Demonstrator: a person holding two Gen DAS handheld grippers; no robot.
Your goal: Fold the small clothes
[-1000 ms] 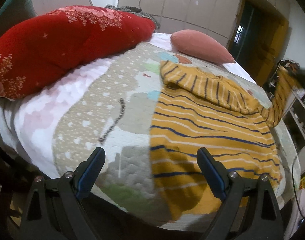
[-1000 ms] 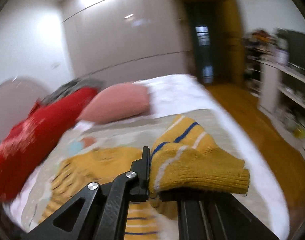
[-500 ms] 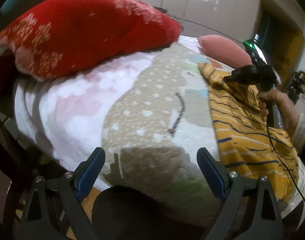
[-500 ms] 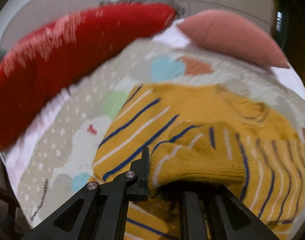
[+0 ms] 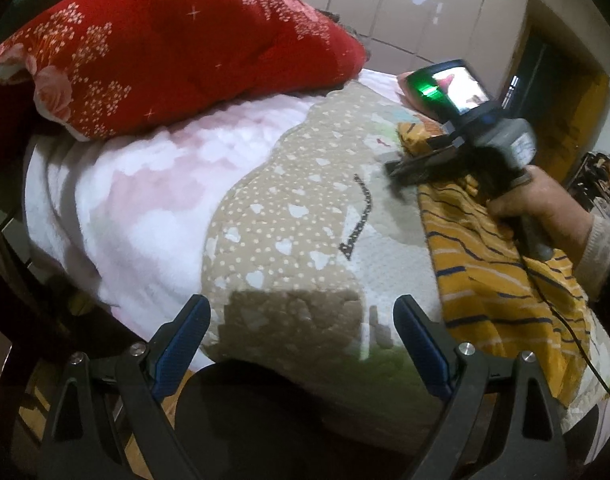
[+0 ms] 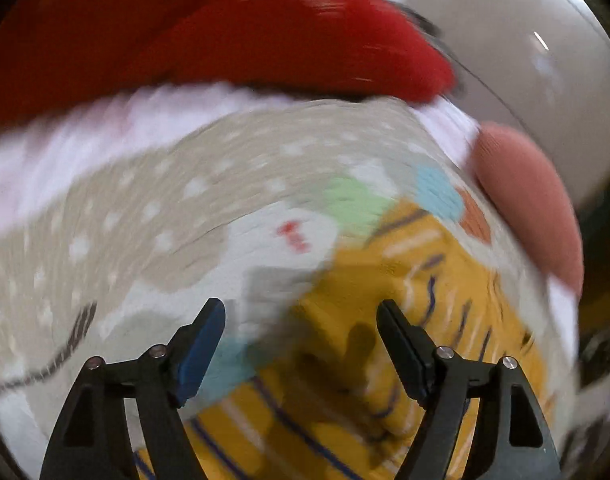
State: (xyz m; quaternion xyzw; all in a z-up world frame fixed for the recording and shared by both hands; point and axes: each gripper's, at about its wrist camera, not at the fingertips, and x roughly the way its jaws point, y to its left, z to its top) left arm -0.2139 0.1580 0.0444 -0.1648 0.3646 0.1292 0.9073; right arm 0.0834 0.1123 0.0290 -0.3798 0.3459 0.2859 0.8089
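Left tongs (image 5: 301, 344) are held wide apart, empty, above the quilt (image 5: 289, 216) edge. Right tongs (image 6: 301, 336) are spread apart, empty, over the yellow striped sweater (image 6: 385, 340), which lies on the quilt beside a red pillow (image 5: 177, 44).

Left side: red pillow (image 5: 177, 48) is blocking the bed's far edge.
Middle: quilt (image 5: 297, 216) is lying bare, passable.
Right side: right gripper (image 5: 401, 168) is hovering over the sweater (image 5: 497, 280).
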